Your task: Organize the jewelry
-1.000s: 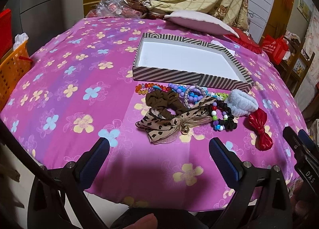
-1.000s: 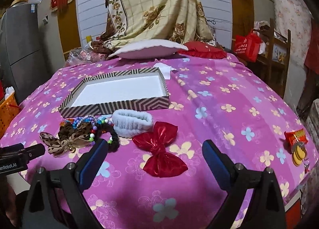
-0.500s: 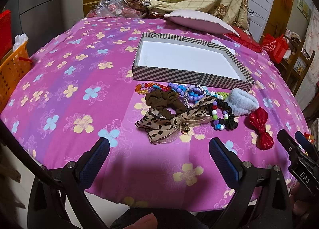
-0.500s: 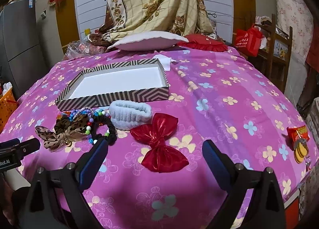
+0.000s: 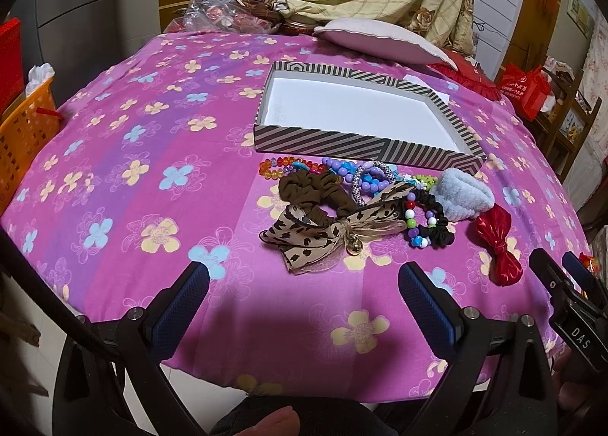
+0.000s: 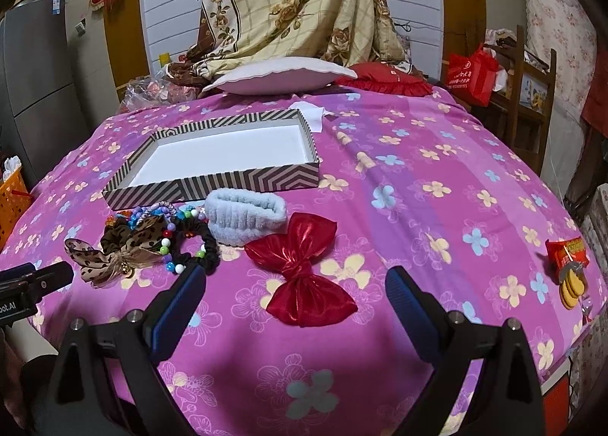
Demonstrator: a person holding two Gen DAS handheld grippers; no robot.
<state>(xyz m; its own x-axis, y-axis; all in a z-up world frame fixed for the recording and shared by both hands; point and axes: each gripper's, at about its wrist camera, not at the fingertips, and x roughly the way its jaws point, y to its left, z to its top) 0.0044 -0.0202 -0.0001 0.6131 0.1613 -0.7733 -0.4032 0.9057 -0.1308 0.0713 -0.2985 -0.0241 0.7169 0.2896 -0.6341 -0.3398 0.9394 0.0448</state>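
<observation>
Both my jaws stand wide apart and hold nothing: the left gripper (image 5: pixel 304 303) low in its frame, the right gripper (image 6: pixel 296 299) likewise. Just beyond lies the red bow (image 6: pixel 300 272), left of it the leopard bow (image 5: pixel 323 227) and black beaded scrunchie (image 6: pixel 193 246) (tangled with bracelets (image 5: pixel 342 173)), then the grey fuzzy band (image 6: pixel 245 213). Farther up, mid-frame, the striped box (image 6: pixel 228 181) sits empty on the pink floral cloth (image 6: pixel 437 170).

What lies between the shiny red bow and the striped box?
In the right wrist view, the fluffy pale blue band lies between the shiny red bow and the striped box.
</observation>
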